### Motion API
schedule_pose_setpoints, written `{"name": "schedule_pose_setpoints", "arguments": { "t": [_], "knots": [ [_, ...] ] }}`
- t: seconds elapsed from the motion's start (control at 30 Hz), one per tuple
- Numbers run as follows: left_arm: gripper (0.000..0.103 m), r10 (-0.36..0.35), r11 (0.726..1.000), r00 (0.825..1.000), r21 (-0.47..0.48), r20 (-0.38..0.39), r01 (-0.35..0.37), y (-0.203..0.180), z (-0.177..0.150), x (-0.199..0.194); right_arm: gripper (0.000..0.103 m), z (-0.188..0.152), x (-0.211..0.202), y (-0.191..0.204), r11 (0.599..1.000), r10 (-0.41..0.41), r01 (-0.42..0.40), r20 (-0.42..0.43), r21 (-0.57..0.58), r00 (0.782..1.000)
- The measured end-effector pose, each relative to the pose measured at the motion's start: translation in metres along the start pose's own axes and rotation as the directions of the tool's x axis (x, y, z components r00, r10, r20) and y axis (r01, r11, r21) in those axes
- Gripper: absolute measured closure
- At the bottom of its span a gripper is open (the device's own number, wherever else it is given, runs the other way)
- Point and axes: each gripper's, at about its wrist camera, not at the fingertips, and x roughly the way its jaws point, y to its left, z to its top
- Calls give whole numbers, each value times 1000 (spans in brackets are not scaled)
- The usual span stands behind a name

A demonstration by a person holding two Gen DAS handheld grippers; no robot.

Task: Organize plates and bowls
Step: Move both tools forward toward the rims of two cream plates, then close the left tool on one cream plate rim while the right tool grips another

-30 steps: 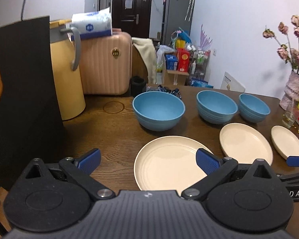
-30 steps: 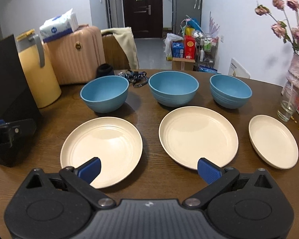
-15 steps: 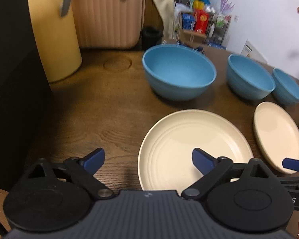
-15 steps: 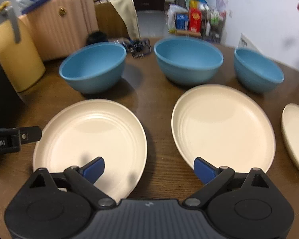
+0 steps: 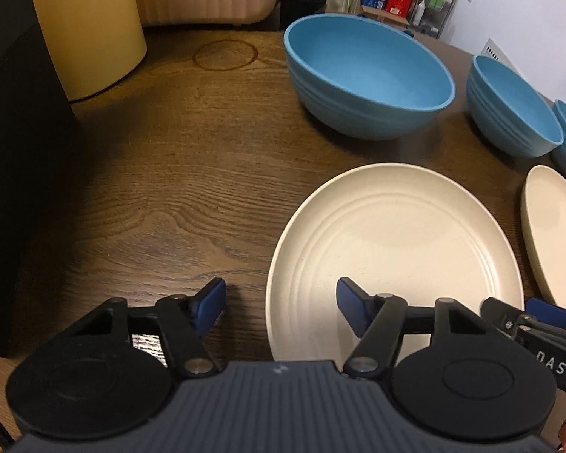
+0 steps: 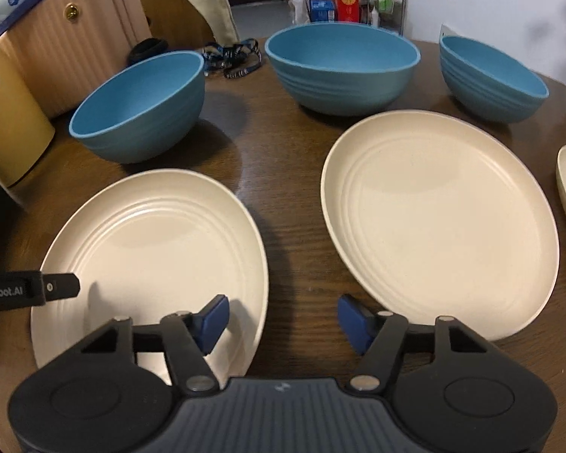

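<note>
Plates and bowls are sitting spread out on the wooden table (image 6: 283, 196), cream plates in front, blue bowls behind.

The left gripper (image 5: 281, 304) is hanging partly open astride the left edge of the left plate (image 5: 392, 249), one pad over the table and one over the plate, gripping nothing. The right gripper (image 6: 283, 319) is straddling that plate's right edge (image 6: 151, 249), beside the middle plate (image 6: 437, 219), also empty. Both sets of jaws have just been closing. The left bowl (image 6: 139, 109), middle bowl (image 6: 341, 68) and right bowl (image 6: 490, 79) are standing apart.
</note>
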Motion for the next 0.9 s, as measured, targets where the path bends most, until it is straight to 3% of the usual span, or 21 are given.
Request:
{"name": "schedule_pose_setpoints", "arguments": {
  "t": [0.13, 0.3, 0.4, 0.53, 0.9],
  "knots": [
    [44, -3, 1000, 1000, -5, -5, 3, -4, 2, 5, 55, 2, 0, 0, 1000, 9, -9, 16, 5, 1000],
    [62, -25, 1000, 1000, 18, 3, 25, -15, 3, 3, 66, 2, -1, 1, 999, 31, -31, 25, 11, 999],
    [68, -26, 999, 1000, 22, 6, 26, -16, 3, 3, 85, 2, -2, 2, 998, 67, -67, 27, 20, 997],
    [73, -27, 999, 1000, 24, 6, 27, -13, 2, 2, 86, 2, -2, 1, 997, 76, -77, 32, 26, 997],
    [74, -25, 999, 999, 36, 23, 24, -8, -12, -11, 91, -10, -17, 2, 996, 83, -85, 81, 19, 993]
  ]
}}
